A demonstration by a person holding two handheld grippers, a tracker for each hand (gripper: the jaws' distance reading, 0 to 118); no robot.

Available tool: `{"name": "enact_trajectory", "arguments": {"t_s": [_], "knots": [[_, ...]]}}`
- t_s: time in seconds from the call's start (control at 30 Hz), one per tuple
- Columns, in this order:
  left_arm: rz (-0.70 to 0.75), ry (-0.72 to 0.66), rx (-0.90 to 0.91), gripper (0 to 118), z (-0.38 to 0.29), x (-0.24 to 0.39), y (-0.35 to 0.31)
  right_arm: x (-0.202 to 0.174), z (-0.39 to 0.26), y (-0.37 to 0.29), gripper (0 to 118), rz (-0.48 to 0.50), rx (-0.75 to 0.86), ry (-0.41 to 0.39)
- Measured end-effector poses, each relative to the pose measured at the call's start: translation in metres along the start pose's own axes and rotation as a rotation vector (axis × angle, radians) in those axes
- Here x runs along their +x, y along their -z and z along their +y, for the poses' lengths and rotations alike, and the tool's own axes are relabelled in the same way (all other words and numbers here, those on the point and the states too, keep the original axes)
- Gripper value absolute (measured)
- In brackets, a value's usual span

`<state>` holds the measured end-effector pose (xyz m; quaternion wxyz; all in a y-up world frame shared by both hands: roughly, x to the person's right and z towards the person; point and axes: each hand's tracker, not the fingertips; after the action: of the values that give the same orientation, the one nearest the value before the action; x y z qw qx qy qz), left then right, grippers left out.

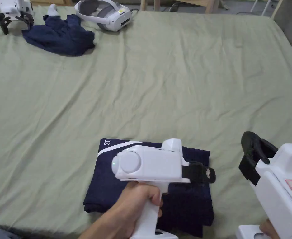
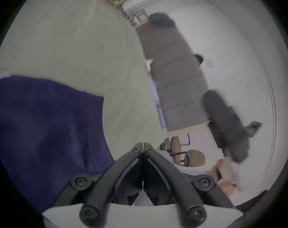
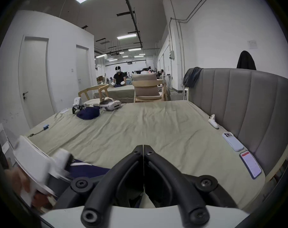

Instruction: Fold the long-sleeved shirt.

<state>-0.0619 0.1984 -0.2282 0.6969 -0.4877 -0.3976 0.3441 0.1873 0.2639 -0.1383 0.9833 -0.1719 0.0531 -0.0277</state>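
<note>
A navy long-sleeved shirt (image 1: 111, 183) with a white stripe lies folded into a compact rectangle near the front edge of the bed. My left gripper (image 1: 211, 175) hovers over the shirt's right side, pointing right, jaws closed with nothing between them. In the left gripper view the gripper (image 2: 143, 146) has its tips together above the shirt (image 2: 46, 124). My right gripper (image 1: 251, 146) is raised to the right of the shirt, clear of it. In the right gripper view the gripper (image 3: 143, 147) is shut and empty above the bed sheet; the shirt (image 3: 89, 169) lies low left.
The pale green bed sheet (image 1: 173, 87) is wide and wrinkled. At the far left lie a crumpled navy garment (image 1: 59, 35), a white headset (image 1: 106, 14) and a spare gripper (image 1: 14, 12). A grey headboard (image 3: 248, 103) runs along the right, with two phones (image 3: 233, 141) and a controller (image 3: 213, 121) beside it.
</note>
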Motion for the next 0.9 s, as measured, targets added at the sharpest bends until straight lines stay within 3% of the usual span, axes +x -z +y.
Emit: {"name": "enact_trajectory", "arguments": {"t_s": [0.07,0.13,0.23,0.3,0.37,0.43,0.5,0.53,0.57,0.6,0.63,0.67,0.77,0.9], "knots": [[0.017,0.055,0.097,5,0.003,0.001,-0.052,-0.003,0.007,0.002,0,0.035,0.008,0.013],[0.094,0.049,0.202,5,0.006,-0.012,-0.106,-0.009,0.007,0.015,0,0.140,-0.037,0.075],[0.178,0.017,0.291,5,0.011,-0.057,-0.174,-0.016,-0.013,0.055,0,0.378,-0.271,0.313],[0.261,-0.092,0.375,5,0.007,-0.079,-0.205,-0.028,-0.047,0.092,0,0.536,-0.478,0.403],[0.257,-0.101,0.377,5,0.002,-0.095,-0.223,-0.044,-0.079,0.115,0,0.546,-0.617,0.340],[0.268,-0.127,0.379,5,-0.002,-0.110,-0.234,-0.049,-0.107,0.132,0,0.479,-0.726,0.307],[0.274,-0.151,0.364,9,-0.006,-0.118,-0.234,-0.043,-0.122,0.137,0,0.440,-0.731,0.295],[0.261,-0.174,0.347,19,-0.007,-0.125,-0.233,-0.039,-0.123,0.136,0,0.435,-0.716,0.305],[0.245,-0.185,0.303,48,-0.007,-0.131,-0.228,-0.034,-0.121,0.134,0,0.444,-0.708,0.358],[0.249,-0.181,0.287,80,-0.007,-0.134,-0.221,-0.032,-0.118,0.133,0,0.430,-0.708,0.353],[0.243,-0.174,0.274,104,-0.007,-0.139,-0.214,-0.033,-0.115,0.132,0,0.404,-0.702,0.311],[0.207,-0.152,0.231,110,-0.007,-0.146,-0.202,-0.032,-0.111,0.131,0,0.391,-0.694,0.243],[0.091,-0.213,0.152,109,0.005,-0.162,-0.179,-0.027,-0.109,0.131,0,0.387,-0.697,0.266],[0.095,-0.231,0.052,109,0.013,-0.171,-0.144,-0.024,-0.109,0.128,0,0.372,-0.685,0.253]]}}
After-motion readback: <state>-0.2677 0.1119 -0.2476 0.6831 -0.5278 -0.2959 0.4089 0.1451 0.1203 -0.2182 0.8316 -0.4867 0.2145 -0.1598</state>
